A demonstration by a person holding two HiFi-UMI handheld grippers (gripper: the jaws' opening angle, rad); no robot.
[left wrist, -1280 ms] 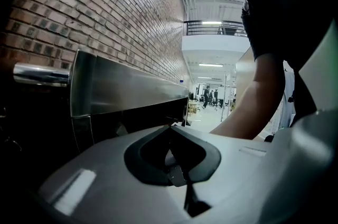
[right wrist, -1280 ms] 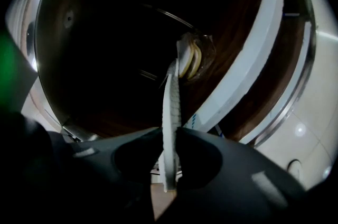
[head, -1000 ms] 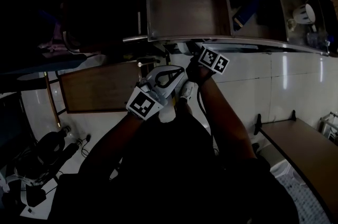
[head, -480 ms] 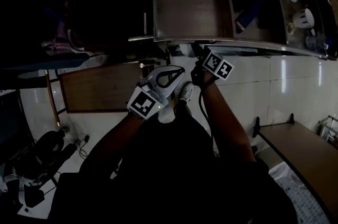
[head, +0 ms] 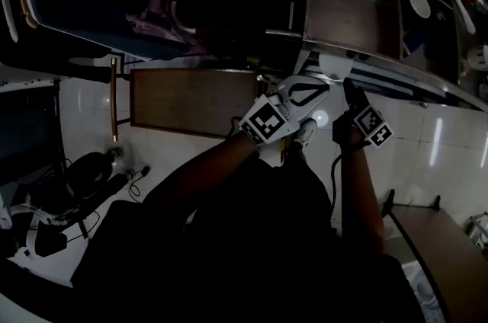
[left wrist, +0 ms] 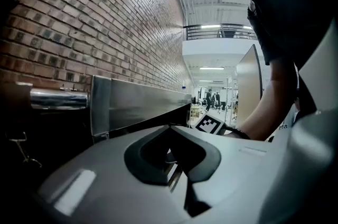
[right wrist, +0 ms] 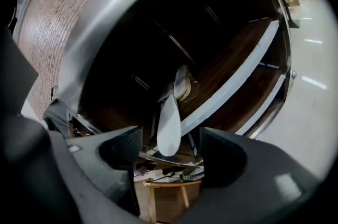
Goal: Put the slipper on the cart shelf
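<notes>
So the right gripper [right wrist: 171, 152] has its jaws spread wide, they've just been opening. The pale grey-white slipper [right wrist: 169, 117] sits in the gap between them but further in, and neither jaw touches it. The slipper is on the dark wooden cart shelf [right wrist: 224, 62], standing up on its edge with the toe end closest to the jaws and a beige bit at the far end. It's just behind the shelf's light metal front rim [right wrist: 248, 62]. The shiny steel frame of the cart [right wrist: 105, 22] curves around the whole opening, with a red-brown brick wall [right wrist: 45, 17] off to the side.

The left gripper [left wrist: 177, 159] has its jaws drawn together, and I can't see anything caught between them. It's held about level beside the cart's steel edge [left wrist: 140, 104]. The right gripper's black-and-white marker cube [left wrist: 210, 123] peeks over the top of it.

The head view is pretty dark. Both grippers are up close to each other at the cart's lower edge, left one slightly nearer the flat brown wooden panel [head: 191, 102], over the glossy white tiled floor [head: 450, 154].
</notes>
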